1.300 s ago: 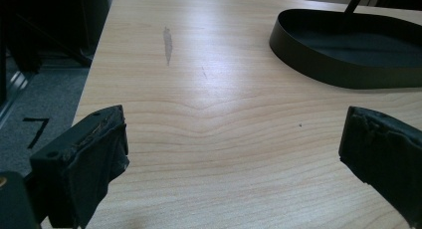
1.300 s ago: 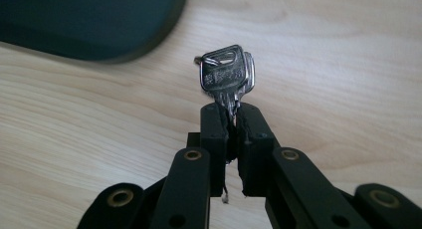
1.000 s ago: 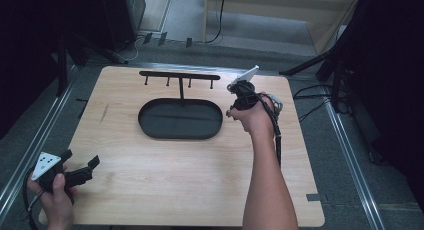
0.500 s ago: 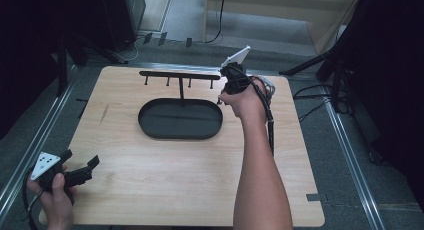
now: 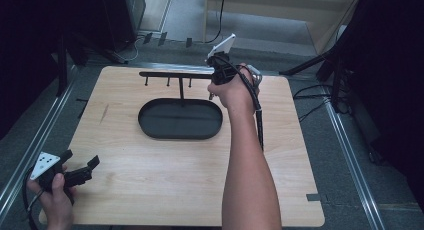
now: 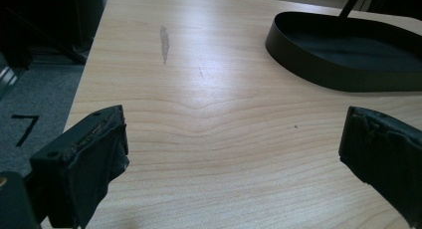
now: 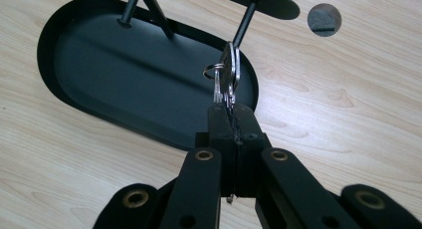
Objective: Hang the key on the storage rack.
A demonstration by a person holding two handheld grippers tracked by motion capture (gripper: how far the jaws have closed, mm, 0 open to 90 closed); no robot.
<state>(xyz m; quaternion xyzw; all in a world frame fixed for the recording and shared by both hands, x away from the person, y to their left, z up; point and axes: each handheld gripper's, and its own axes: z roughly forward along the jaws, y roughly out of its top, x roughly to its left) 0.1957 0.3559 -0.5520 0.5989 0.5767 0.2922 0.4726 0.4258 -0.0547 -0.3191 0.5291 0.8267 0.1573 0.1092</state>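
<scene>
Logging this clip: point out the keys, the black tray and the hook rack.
keys (image 7: pixel 228 79), right gripper view, on the blades.
black tray (image 5: pixel 150 125), high view, on its left floor.
hook rack (image 5: pixel 170 75), high view, on the crossbar.

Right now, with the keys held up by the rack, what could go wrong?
The right hand-held gripper pinches only the blade tips of the keys, so they could twist or slip out. The key ring is small and could miss a hook on the rack. Dropped keys might land in the tray.

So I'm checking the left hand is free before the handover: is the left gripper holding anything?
No, the left gripper has its jaws standing wide apart, with just the bare wooden table between them.
</scene>
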